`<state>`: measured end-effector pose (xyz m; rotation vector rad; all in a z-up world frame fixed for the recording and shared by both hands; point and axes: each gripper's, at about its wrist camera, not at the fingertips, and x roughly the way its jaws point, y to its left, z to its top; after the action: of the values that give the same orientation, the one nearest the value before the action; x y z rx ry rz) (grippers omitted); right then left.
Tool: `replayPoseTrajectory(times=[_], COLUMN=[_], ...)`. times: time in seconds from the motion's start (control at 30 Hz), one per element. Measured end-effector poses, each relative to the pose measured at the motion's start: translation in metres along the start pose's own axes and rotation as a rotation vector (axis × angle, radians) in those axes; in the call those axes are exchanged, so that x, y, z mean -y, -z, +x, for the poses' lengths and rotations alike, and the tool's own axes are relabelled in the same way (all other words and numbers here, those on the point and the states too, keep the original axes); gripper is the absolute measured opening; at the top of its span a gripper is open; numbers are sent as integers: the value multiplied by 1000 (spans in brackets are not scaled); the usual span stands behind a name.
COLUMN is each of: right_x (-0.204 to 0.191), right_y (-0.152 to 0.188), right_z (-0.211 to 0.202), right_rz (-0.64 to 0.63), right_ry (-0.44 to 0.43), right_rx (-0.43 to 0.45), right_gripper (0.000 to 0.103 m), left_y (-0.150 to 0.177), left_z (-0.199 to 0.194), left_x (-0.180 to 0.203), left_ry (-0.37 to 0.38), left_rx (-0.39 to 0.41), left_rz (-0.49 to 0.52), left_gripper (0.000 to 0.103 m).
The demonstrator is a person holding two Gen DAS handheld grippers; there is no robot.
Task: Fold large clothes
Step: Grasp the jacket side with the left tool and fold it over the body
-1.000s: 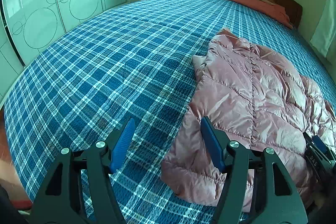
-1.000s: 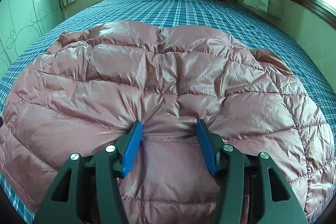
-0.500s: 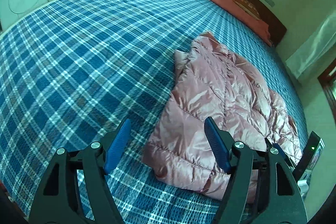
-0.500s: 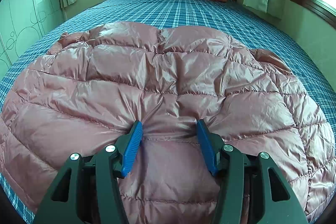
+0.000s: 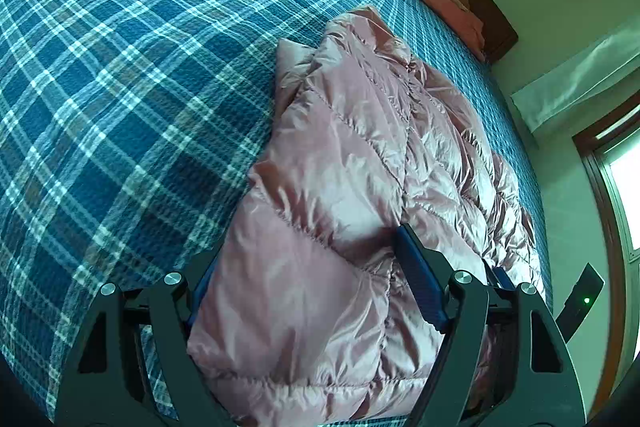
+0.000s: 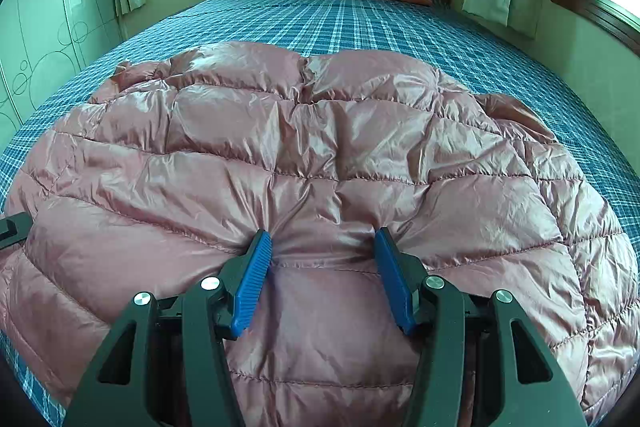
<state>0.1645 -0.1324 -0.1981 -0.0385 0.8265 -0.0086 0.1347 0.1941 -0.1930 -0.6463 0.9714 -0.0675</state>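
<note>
The pink down jacket [image 5: 360,163] lies spread on the bed [image 5: 120,67], puffy and slick, with its near hem at both tools.

On the left, the left hand-held gripper [image 5: 304,267] stands wide with its jaws opening, and the jacket's left edge bulges up between them. The right blue pad [image 5: 416,275] touches the fabric; the left pad is mostly hidden behind the bulge, so I cannot tell whether it touches. My worry here is the thickness: if the jaws close on only the top shell of this edge, the under layer would probably stay on the bed and the fold would come out lopsided. The plaid sheet lies just left of the jaws and could get pinched along with the hem.

On the right, the right hand-held gripper [image 6: 320,251] is at a middling width, pressed into the jacket [image 6: 320,147] near the hem, with a ridge of fabric gathered between its pads [image 6: 256,267] and puckers radiating from both tips. It appears to be gripping that ridge. The satin shell looks slippery, so a lift could let it slide out. With the two tools holding at different depths, one side may lag and the down could bunch toward the middle.
</note>
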Motion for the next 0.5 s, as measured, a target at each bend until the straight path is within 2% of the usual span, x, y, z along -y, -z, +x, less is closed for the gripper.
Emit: replayPoseTrajectory(times=[0.27,0.43,0.5], right_x=[0,-1,-2], right_y=[1,1,1], right_z=[0,0,-1], right_rz=[0,-1,-2], right_ry=[0,2,4], right_rx=[1,2,2], right_gripper=[54,54,54], left_y=[-22,-37,-38], left_z=[21,34,36], left_x=[7,-2,2], left_ry=[46,98,89], left_rx=[-34,-73,-85], left_rz=[28,-10,15], left_gripper=[77,77,77])
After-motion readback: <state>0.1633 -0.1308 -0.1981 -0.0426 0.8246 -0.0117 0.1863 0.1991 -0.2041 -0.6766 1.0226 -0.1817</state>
